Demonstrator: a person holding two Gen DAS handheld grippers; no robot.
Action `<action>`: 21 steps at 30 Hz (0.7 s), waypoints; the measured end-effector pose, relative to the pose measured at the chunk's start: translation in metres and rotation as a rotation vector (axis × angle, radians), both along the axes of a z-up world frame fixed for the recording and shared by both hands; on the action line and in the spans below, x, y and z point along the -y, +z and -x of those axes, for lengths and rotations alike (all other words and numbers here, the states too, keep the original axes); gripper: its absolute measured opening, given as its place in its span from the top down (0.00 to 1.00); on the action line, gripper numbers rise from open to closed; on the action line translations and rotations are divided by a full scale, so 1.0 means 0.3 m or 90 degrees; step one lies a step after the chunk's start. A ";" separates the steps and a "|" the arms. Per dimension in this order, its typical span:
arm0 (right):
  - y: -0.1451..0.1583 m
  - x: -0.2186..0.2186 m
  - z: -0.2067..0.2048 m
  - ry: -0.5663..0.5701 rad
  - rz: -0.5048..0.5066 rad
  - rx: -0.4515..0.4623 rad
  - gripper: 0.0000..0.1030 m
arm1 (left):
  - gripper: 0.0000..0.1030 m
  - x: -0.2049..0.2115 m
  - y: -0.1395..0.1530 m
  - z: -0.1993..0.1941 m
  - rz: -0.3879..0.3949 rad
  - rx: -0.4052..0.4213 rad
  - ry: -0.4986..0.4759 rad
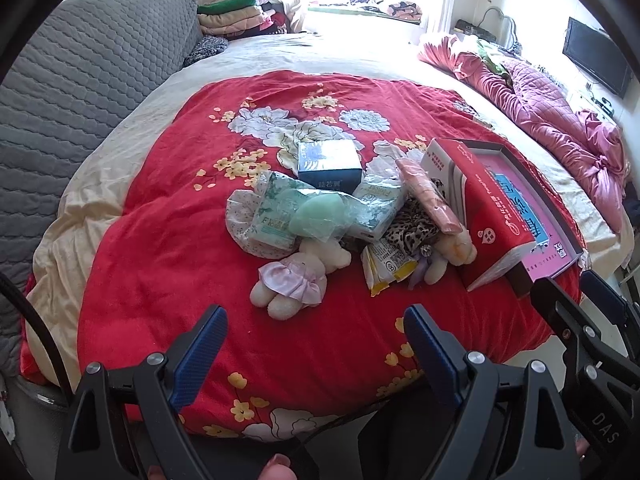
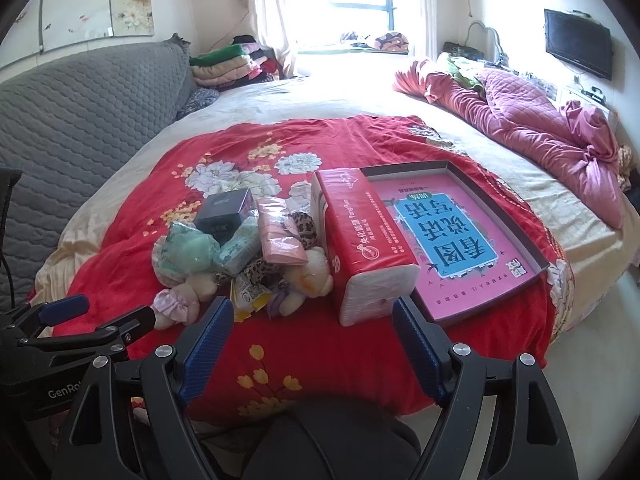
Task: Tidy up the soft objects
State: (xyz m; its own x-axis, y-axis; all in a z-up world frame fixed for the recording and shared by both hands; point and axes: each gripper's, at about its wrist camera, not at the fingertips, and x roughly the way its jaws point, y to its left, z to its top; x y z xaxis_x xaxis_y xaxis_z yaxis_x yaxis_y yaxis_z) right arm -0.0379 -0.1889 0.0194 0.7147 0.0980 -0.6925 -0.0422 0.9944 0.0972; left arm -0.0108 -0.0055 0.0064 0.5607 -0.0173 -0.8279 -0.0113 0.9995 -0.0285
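Observation:
A pile of soft things lies on the red floral blanket [image 1: 160,248]: a plush bear in a pink dress [image 1: 296,276], a second cream plush [image 1: 448,252], green tissue packs [image 1: 280,216], a leopard-print cloth [image 1: 412,228], a pink pack [image 1: 432,196] and a dark blue box [image 1: 330,166]. A red tissue pack [image 2: 360,236] leans on the rim of a flat box lid with a pink inside [image 2: 472,236]. My left gripper [image 1: 316,320] is open and empty, short of the dressed bear. My right gripper [image 2: 312,312] is open and empty, just short of the red tissue pack.
A grey quilted headboard [image 1: 80,80] runs along the left. A crumpled pink quilt [image 1: 560,120] lies at the bed's right side. Folded blankets [image 1: 236,16] are stacked by the window. A black screen [image 2: 578,44] hangs on the right wall.

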 end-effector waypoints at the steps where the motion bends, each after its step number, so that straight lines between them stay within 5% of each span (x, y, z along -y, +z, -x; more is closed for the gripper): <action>1: 0.002 0.001 0.001 -0.002 -0.001 0.001 0.20 | 0.13 0.002 -0.002 -0.002 -0.002 -0.001 -0.001; 21: 0.013 0.013 0.007 -0.005 -0.002 0.008 0.20 | 0.13 0.018 0.002 0.008 -0.005 0.003 -0.002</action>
State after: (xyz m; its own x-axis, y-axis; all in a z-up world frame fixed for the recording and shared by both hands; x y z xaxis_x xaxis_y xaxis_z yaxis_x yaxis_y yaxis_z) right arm -0.0401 -0.1928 0.0232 0.7244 0.0947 -0.6828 -0.0355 0.9943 0.1003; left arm -0.0132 -0.0109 0.0069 0.5650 -0.0127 -0.8250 -0.0081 0.9997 -0.0210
